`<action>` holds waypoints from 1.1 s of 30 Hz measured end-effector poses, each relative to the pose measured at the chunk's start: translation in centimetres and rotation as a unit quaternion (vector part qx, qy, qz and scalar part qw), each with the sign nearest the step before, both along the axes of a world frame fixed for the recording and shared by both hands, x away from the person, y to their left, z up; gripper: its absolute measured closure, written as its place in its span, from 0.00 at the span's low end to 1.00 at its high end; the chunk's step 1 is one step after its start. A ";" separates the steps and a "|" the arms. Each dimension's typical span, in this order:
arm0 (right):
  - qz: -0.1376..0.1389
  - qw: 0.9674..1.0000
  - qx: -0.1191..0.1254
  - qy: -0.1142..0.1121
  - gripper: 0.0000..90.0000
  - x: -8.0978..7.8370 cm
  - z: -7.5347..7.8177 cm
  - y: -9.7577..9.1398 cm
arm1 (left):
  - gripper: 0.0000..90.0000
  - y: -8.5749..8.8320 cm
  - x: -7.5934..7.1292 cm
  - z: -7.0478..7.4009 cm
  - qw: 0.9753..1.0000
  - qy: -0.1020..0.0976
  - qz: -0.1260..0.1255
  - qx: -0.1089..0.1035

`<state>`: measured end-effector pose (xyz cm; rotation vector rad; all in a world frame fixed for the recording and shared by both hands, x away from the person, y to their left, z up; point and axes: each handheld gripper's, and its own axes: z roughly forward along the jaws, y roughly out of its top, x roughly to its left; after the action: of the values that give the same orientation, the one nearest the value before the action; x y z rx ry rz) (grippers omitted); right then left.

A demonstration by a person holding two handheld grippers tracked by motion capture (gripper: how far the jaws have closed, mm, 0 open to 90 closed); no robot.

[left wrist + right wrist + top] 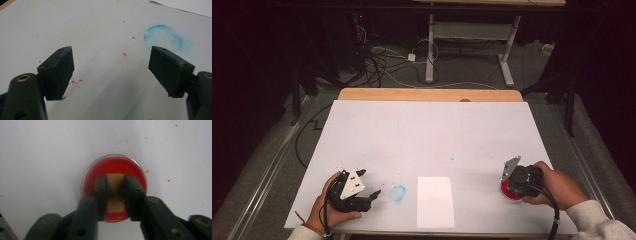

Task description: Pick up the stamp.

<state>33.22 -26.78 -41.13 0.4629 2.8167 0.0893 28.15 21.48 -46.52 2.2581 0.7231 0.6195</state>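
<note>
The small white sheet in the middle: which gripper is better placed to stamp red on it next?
Right, probably. The right gripper is shut on a tan block in the red paint dish; the left gripper is open, holding nothing.

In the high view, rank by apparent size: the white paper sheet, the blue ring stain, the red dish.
1. white paper sheet, clearly largest.
2. red dish, though the right gripper hides part.
3. blue ring stain, slightly smaller; close call.

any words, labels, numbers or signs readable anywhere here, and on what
None can be read.
The white sheet on the table looks blank.
The blue ring stain is a smudge, not a sign.
The red dish under the right gripper, and the tan piece between its jaws, carry no label.
The left gripper and its grey plate show no markings.
</note>
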 end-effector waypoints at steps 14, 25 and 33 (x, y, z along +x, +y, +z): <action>-0.048 0.999 0.016 0.008 0.85 0.4 -0.2 -0.1 | 0.22 0.0 -0.1 -0.1 1.000 0.003 -0.005 0.005; -0.057 0.998 0.022 0.008 0.86 0.4 -0.4 -0.1 | 0.22 -0.1 -0.1 -0.1 1.000 0.003 -0.006 0.009; -0.059 0.998 0.030 0.006 0.85 0.4 -0.4 -0.3 | 0.22 -0.1 -0.2 0.0 1.000 0.002 -0.006 0.009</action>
<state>33.60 -27.08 -41.53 0.6429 2.7981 0.1465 27.99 21.41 -46.55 2.2791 0.7078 0.6173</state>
